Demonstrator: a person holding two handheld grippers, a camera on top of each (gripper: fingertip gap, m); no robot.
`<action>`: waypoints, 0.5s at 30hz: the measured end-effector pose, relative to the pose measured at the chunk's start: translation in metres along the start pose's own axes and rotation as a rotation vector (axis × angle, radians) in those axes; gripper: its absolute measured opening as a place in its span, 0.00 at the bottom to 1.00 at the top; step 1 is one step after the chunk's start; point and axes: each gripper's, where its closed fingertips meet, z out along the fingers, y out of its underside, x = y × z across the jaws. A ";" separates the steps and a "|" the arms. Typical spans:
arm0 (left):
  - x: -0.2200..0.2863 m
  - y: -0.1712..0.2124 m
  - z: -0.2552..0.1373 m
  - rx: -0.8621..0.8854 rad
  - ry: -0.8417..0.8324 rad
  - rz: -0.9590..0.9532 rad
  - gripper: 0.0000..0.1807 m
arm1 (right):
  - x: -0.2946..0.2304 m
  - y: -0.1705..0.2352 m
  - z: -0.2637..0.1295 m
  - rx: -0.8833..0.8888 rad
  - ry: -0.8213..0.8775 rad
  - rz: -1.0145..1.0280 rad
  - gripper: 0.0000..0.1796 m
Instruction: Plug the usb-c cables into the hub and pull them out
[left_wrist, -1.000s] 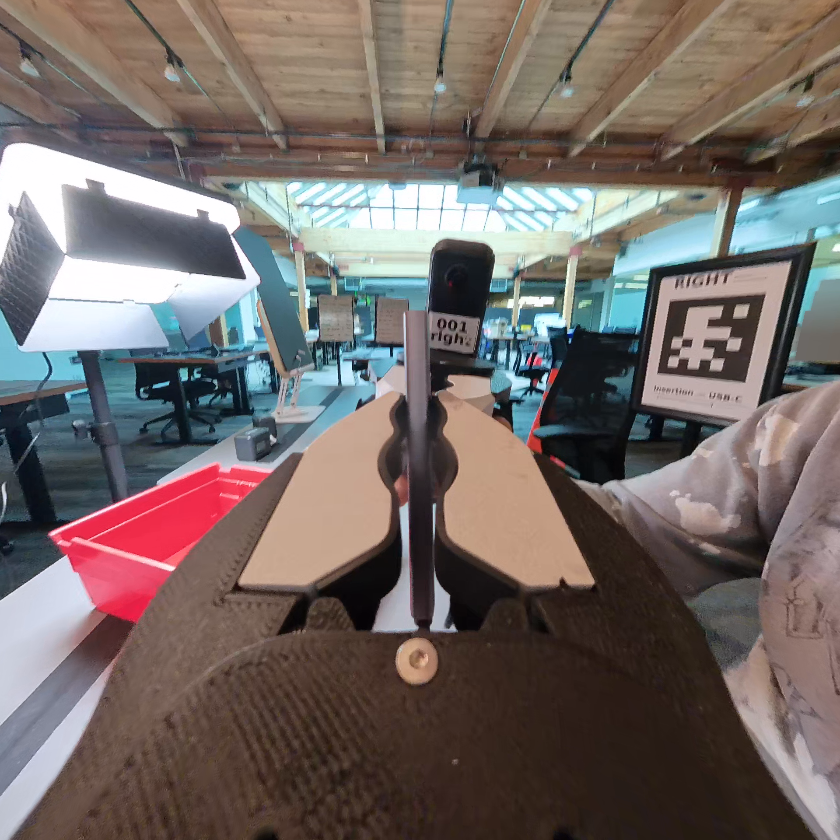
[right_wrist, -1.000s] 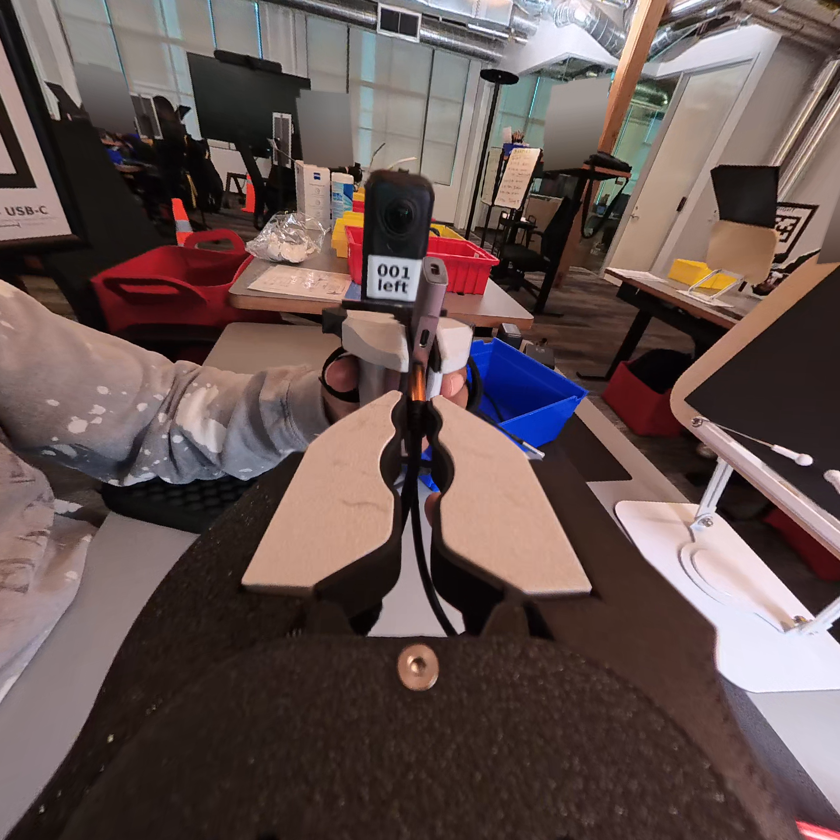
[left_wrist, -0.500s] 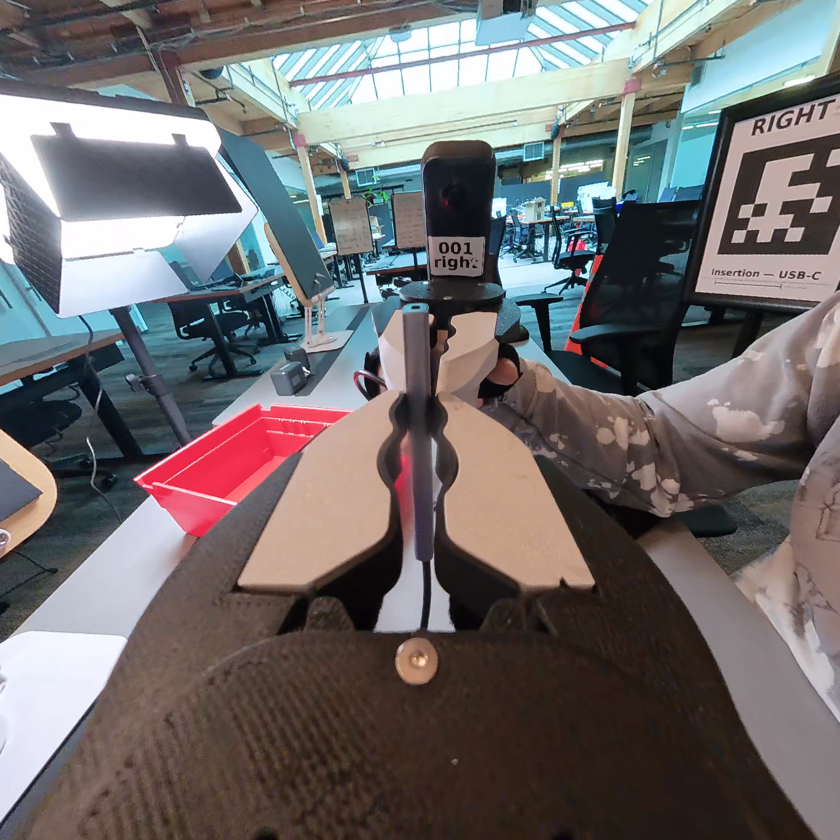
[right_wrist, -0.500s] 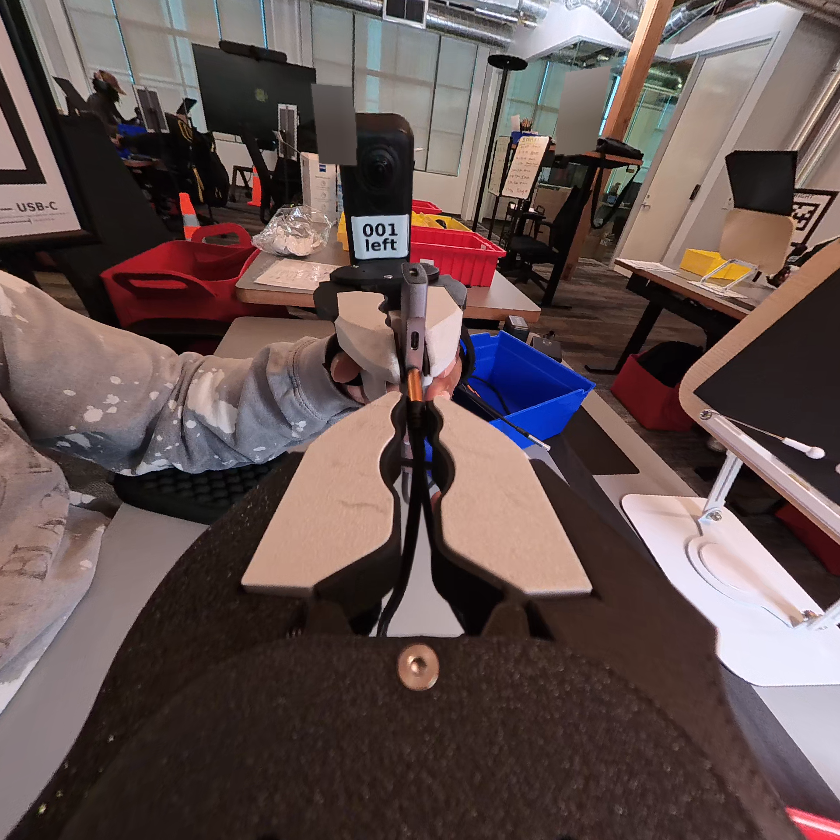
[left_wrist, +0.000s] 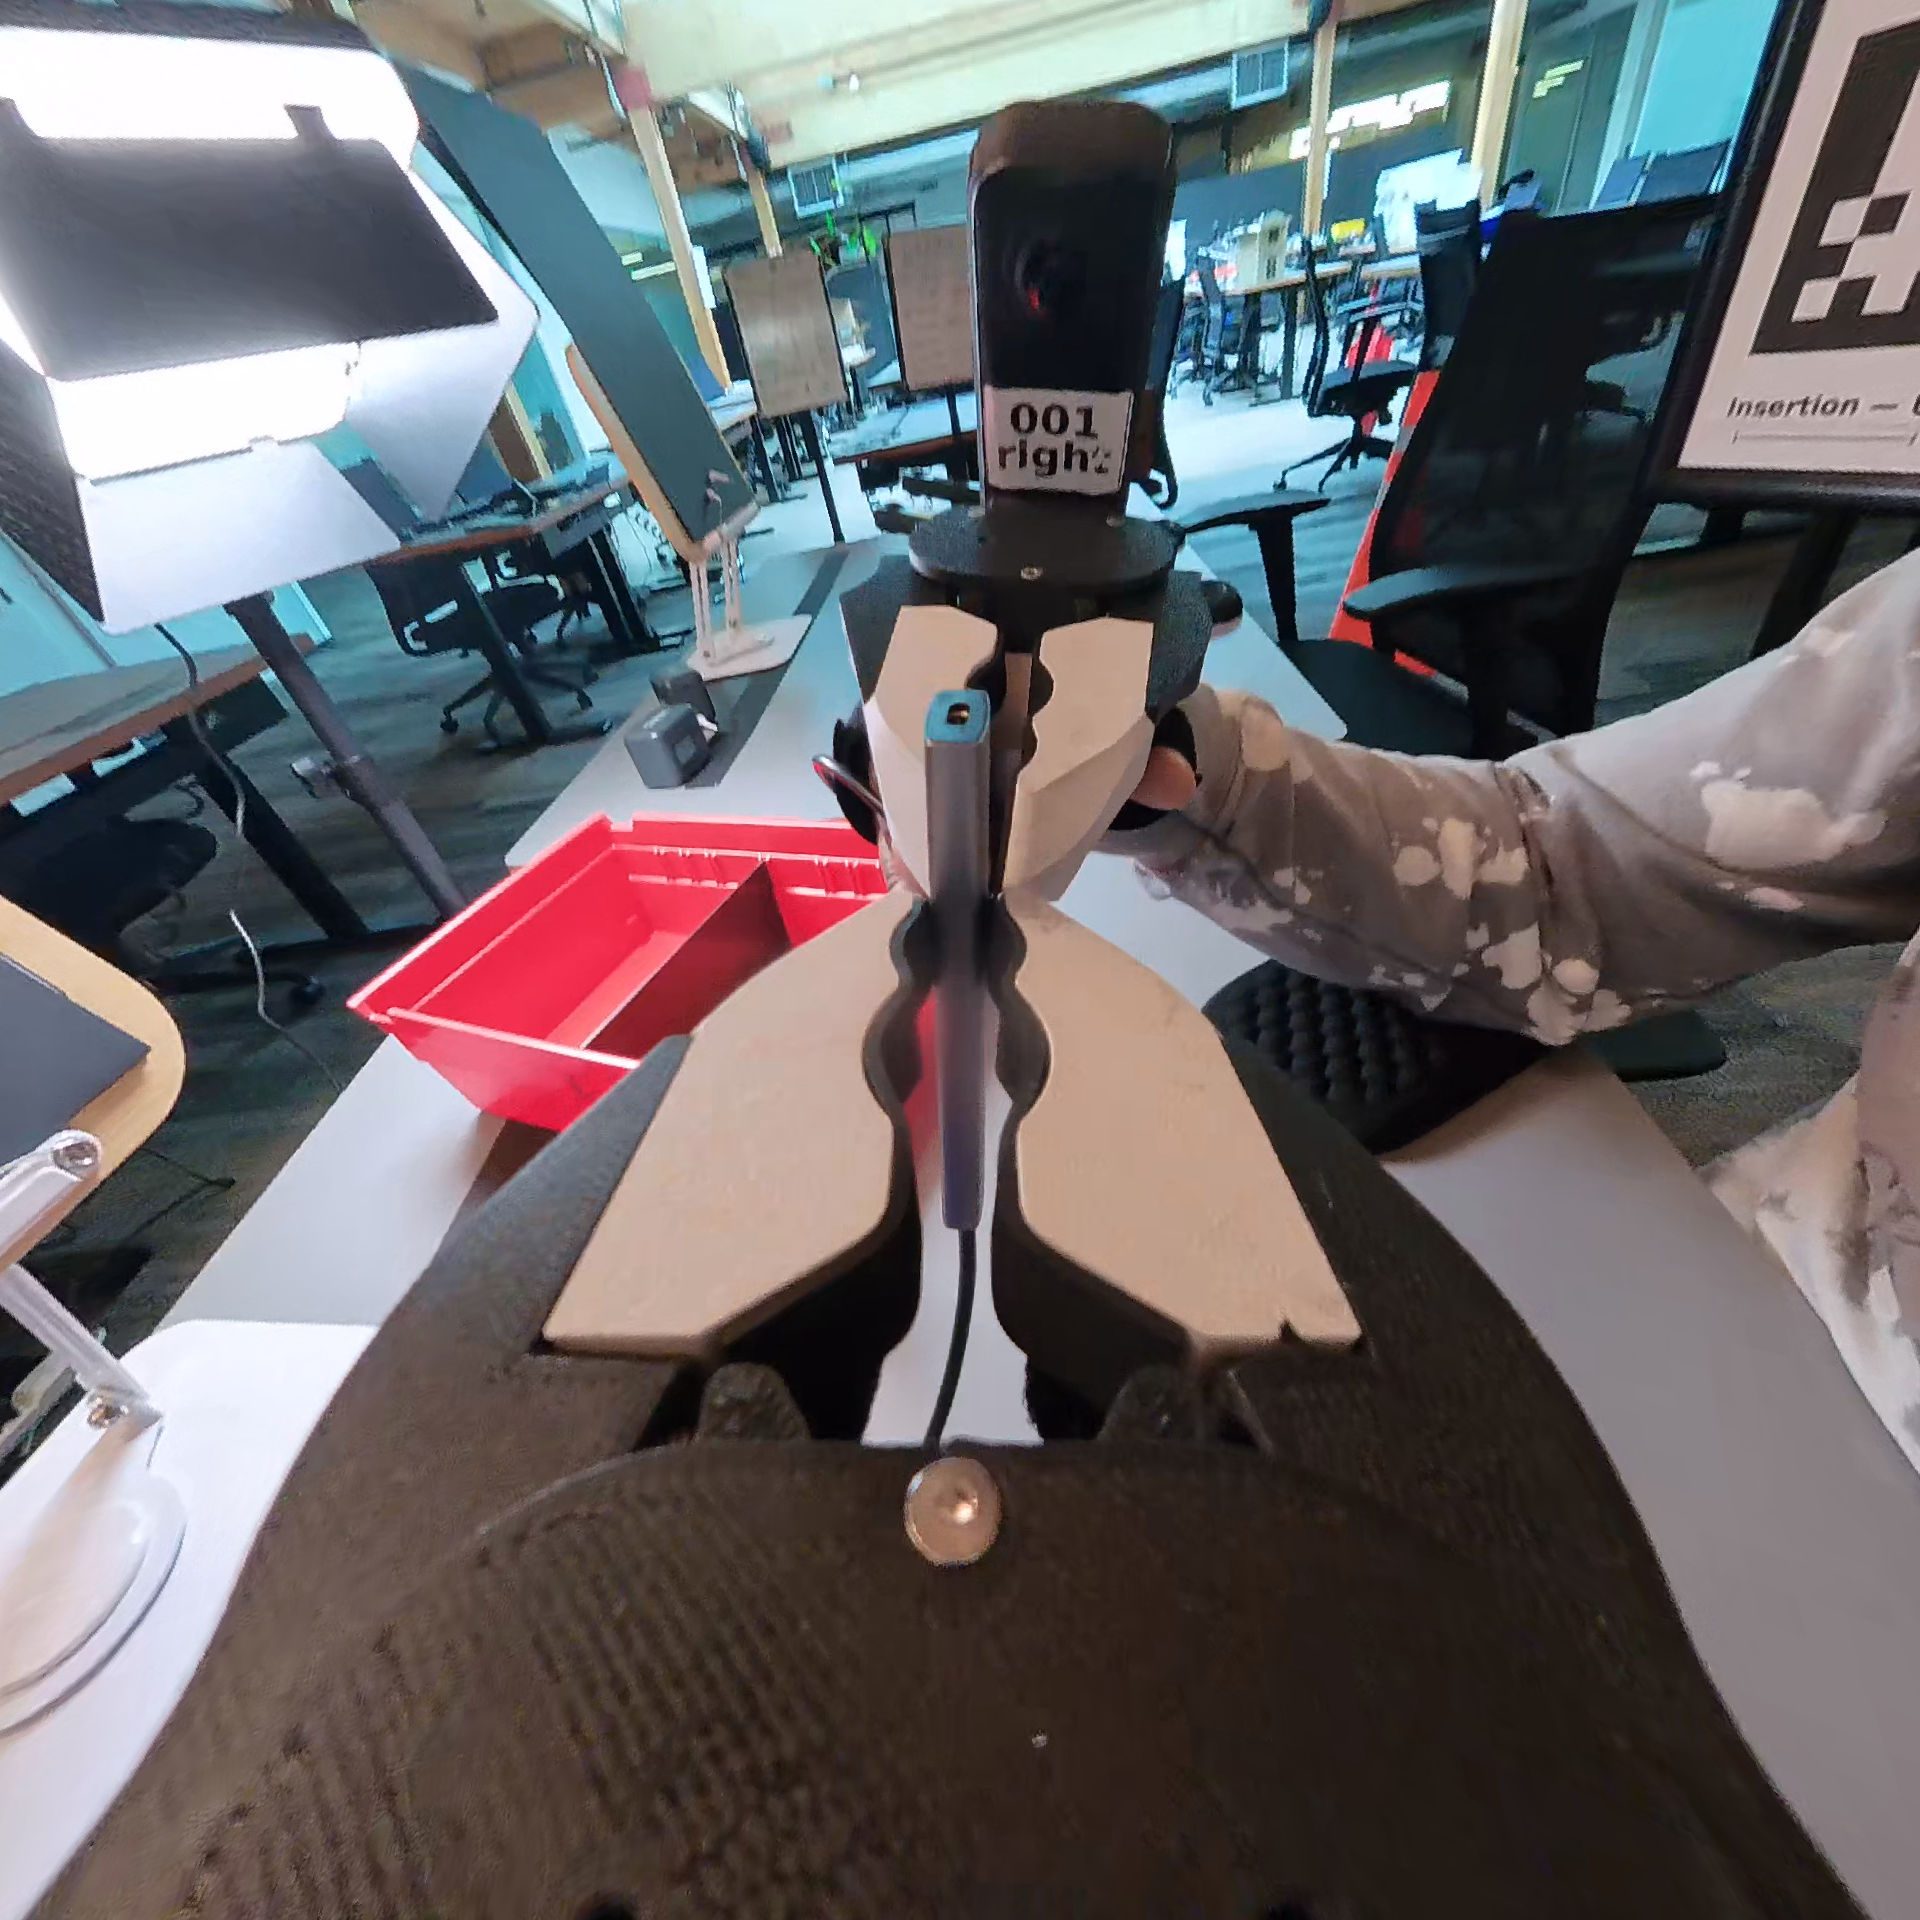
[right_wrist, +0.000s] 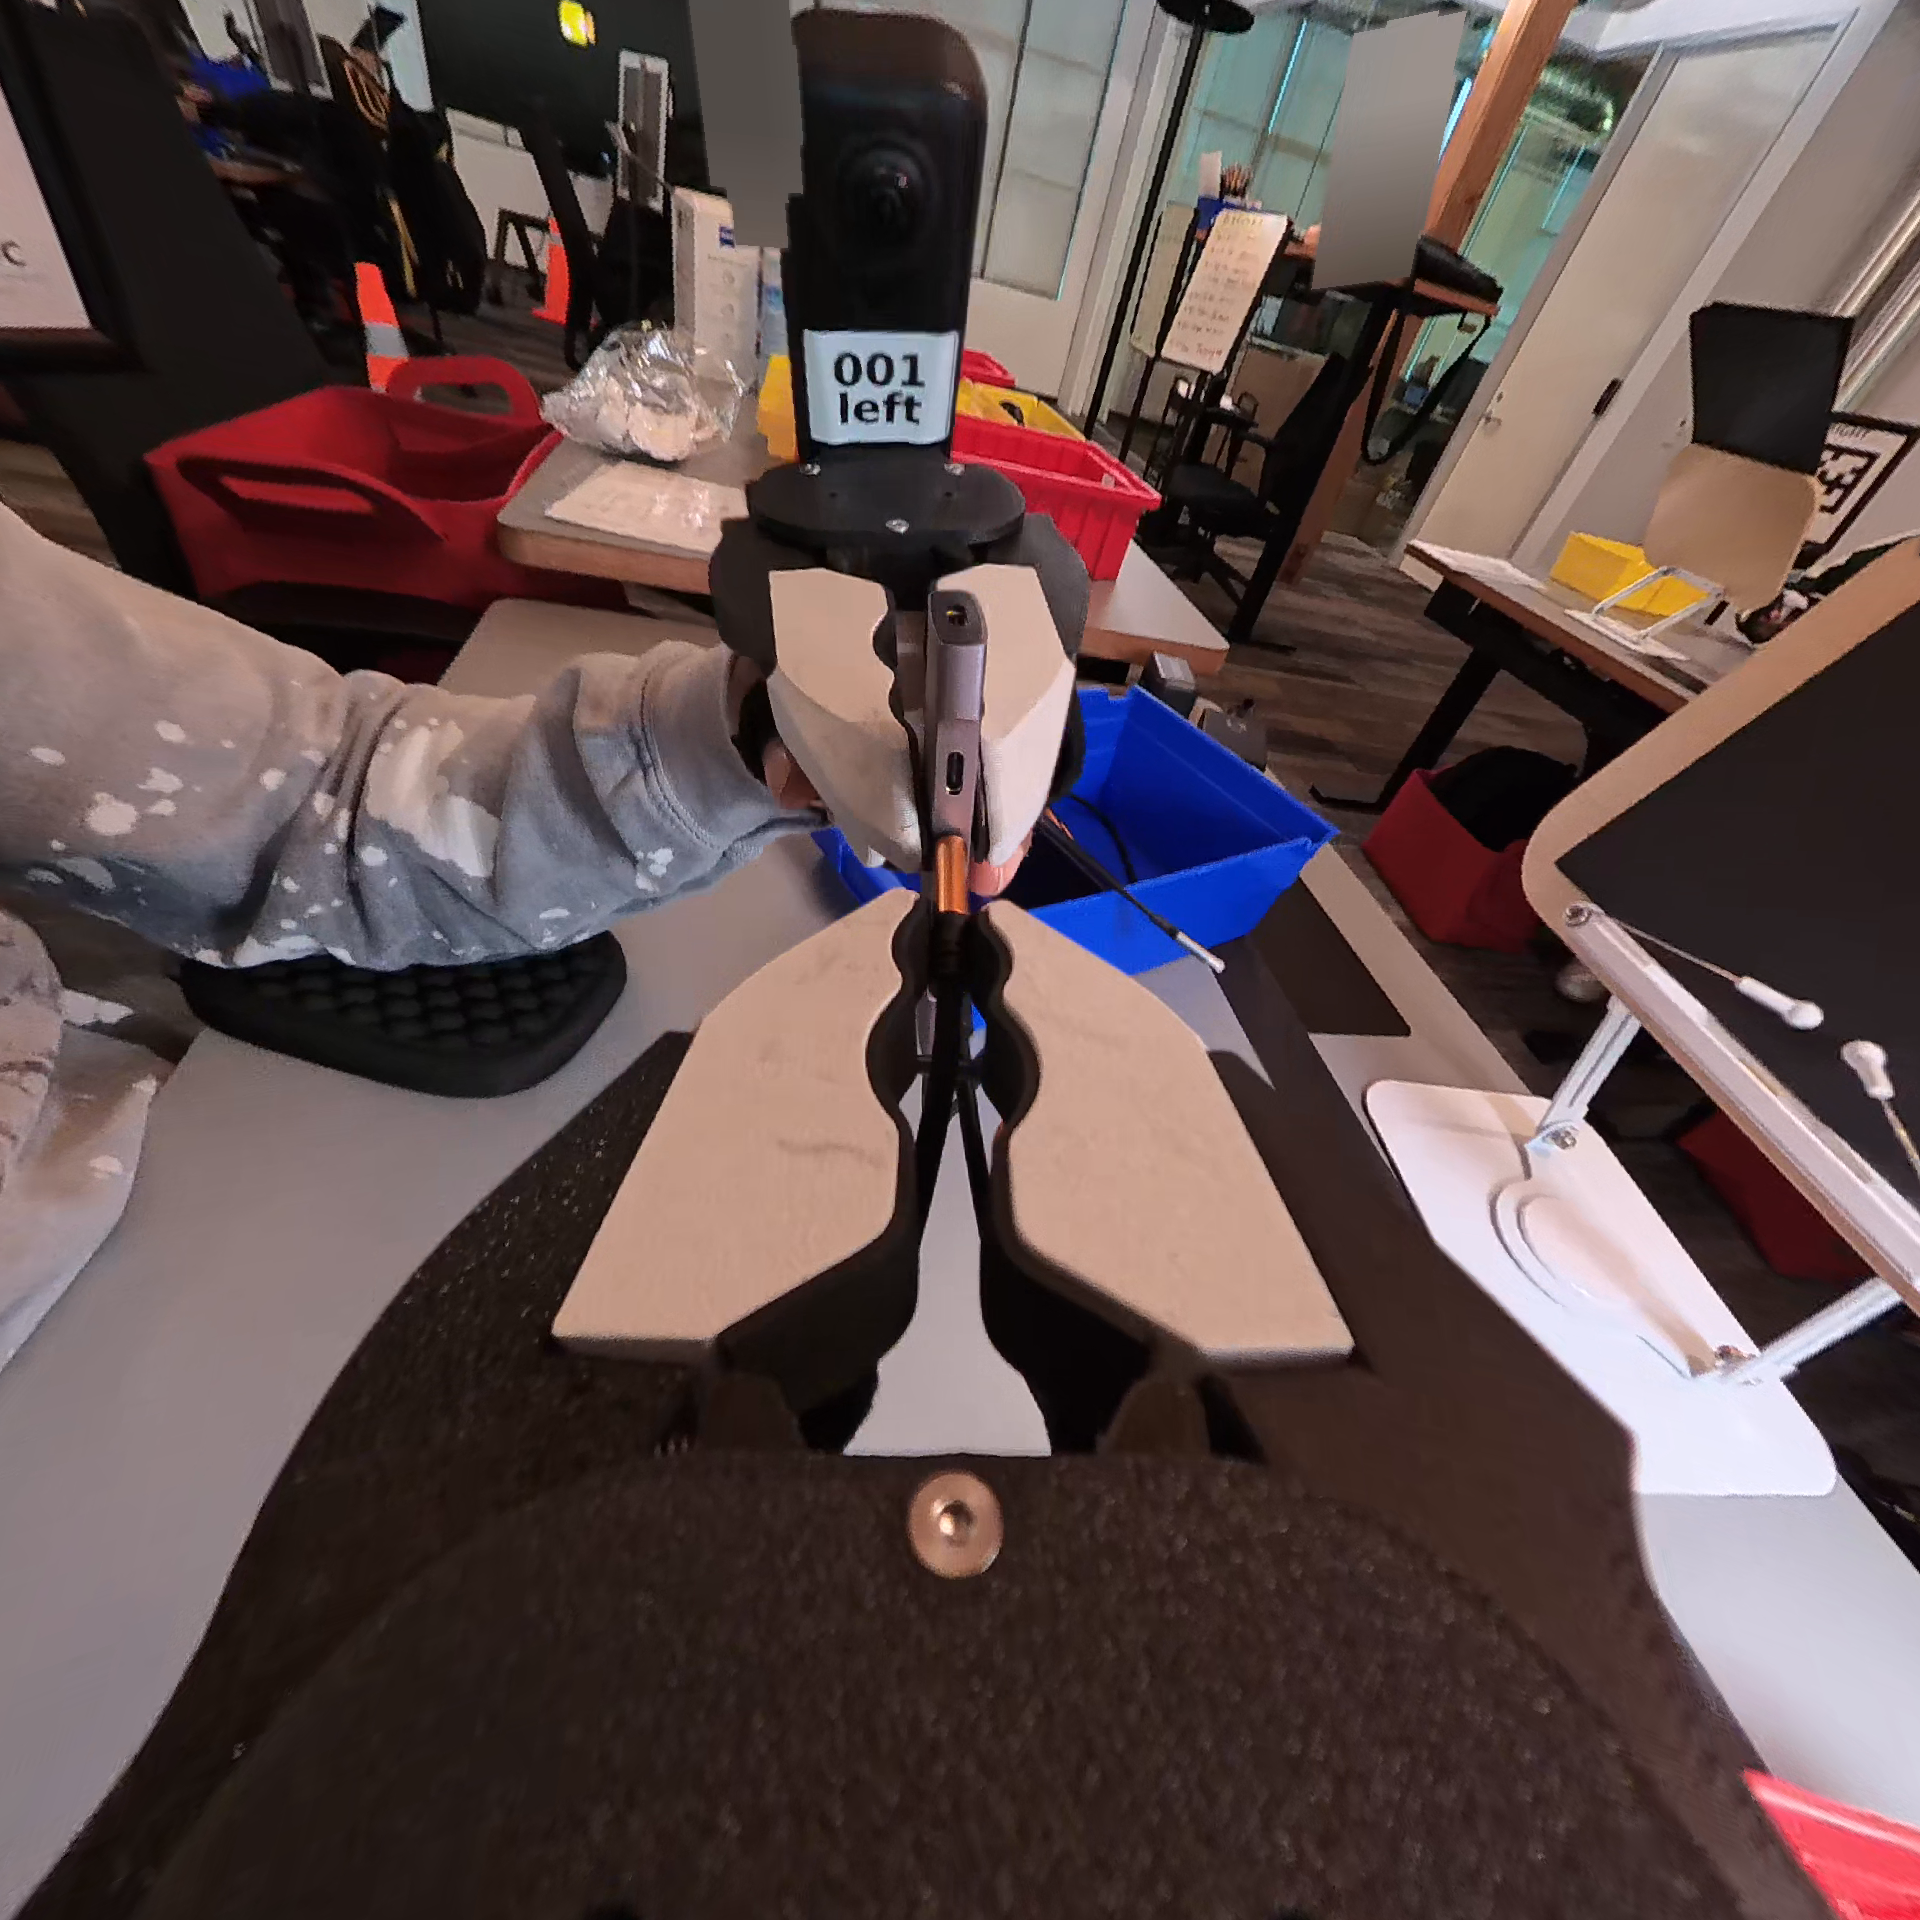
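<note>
Left gripper (left_wrist: 956, 935) clamped on the grey hub (left_wrist: 958, 935), which stands on edge between its fingers. Right gripper (right_wrist: 951, 925) pinched on a black usb-c cable (right_wrist: 940, 1049); its orange-collared plug (right_wrist: 949, 868) meets the hub's lower edge just ahead. Blue bin (right_wrist: 1184, 831) beyond, right.

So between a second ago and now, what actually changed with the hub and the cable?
Both views tilted downward, from the ceiling to the table. The right gripper came closer to the hub, and the orange-collared cable plug now sits at the hub's lower end, apparently at a port. Unchanged: the left gripper stays shut on the hub, the right stays shut on the cable.
</note>
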 end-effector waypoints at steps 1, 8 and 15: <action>-0.001 0.004 0.001 -0.019 0.005 -0.004 0.06 | 0.001 0.004 0.000 -0.017 -0.001 -0.003 0.04; -0.033 0.013 -0.056 -0.066 -0.095 -0.050 0.05 | 0.023 -0.005 -0.072 0.070 0.069 0.015 0.04; -0.062 -0.004 -0.086 -0.004 -0.318 -0.070 0.05 | 0.063 -0.035 -0.110 0.211 0.388 -0.067 0.04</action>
